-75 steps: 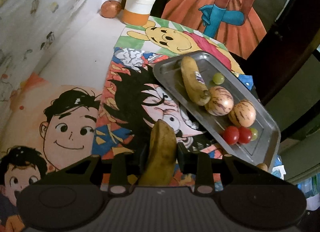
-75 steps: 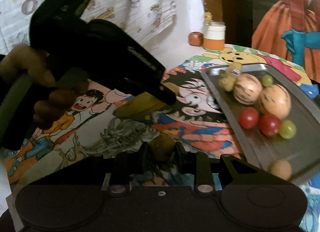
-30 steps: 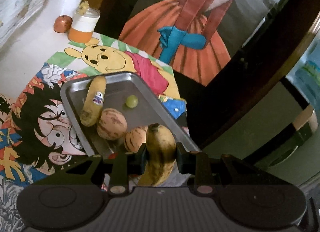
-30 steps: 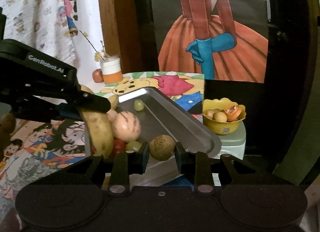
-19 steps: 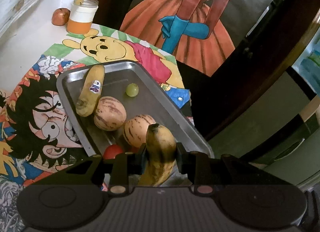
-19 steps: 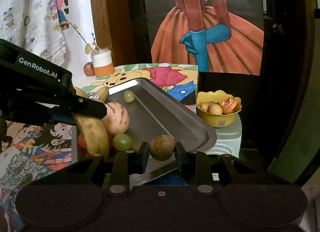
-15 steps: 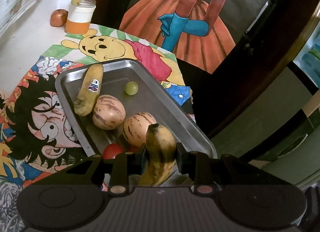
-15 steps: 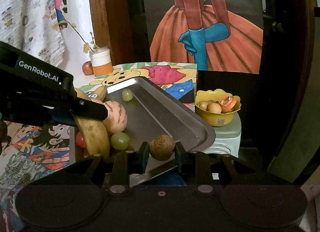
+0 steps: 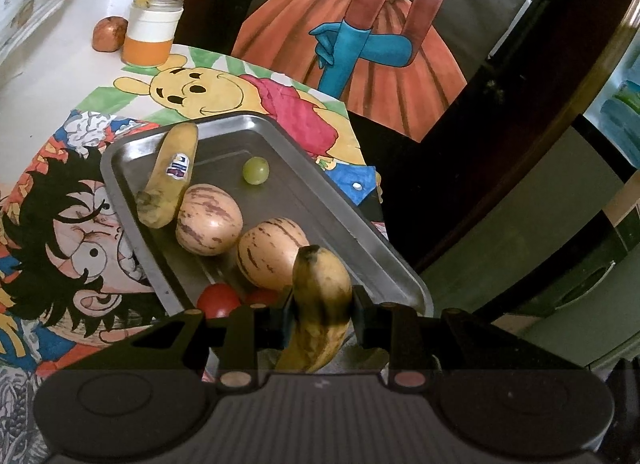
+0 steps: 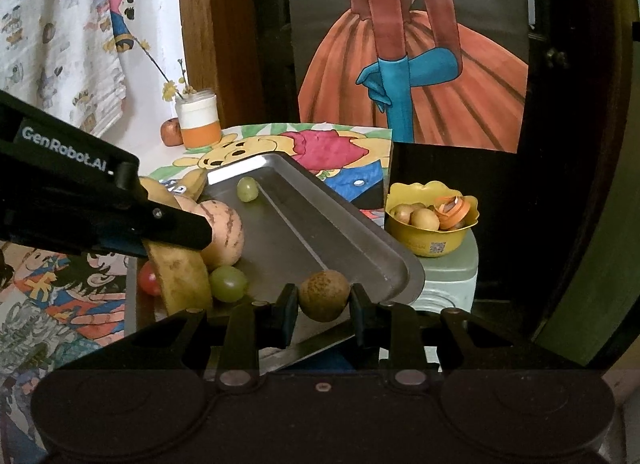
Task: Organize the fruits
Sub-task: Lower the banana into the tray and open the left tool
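Two fruits (image 9: 321, 296) between closed fingers (image 9: 360, 314)

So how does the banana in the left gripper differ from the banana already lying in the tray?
The held banana is clamped between the left gripper's pads, raised over the near end of the tray; the tray banana lies free on the tray floor at the far left, against a striped melon. The tray banana carries a sticker; the held one shows none. The held one stands end-up toward the camera; the other lies lengthwise. Both are yellow with dark blotches.
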Motion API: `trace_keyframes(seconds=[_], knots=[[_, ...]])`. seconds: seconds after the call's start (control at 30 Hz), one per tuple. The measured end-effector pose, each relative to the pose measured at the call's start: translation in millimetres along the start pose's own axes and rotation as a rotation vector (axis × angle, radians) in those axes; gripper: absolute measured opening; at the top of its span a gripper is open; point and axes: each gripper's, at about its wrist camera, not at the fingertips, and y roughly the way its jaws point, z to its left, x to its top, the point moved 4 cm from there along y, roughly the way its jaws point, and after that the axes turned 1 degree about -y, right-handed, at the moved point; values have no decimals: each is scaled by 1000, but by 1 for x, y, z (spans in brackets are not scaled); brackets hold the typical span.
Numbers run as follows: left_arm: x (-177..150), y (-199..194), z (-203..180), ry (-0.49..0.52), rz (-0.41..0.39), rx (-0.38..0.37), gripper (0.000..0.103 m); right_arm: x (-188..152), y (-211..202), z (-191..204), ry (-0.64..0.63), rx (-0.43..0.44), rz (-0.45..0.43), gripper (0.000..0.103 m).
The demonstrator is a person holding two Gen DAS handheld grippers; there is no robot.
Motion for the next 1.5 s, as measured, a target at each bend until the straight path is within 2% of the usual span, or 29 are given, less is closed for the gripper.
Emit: trace_keyframes(seconds=[0.8,1.1,1.3,1.5], knots=[[-5,7,6,-34,20,-19,32,-1,-1,0,0,-4,-3,30],[-5,-1,7,-46,2,-21,33,-1,-8,-4,13,-23,-10,31],[-5,-8,10,-61,-18,-18,40,3,-17,-4,15,-32,-32,38],[-6,-19,14,-72,-56,-1,56,9,-29,-4,28,-41,-62,51]])
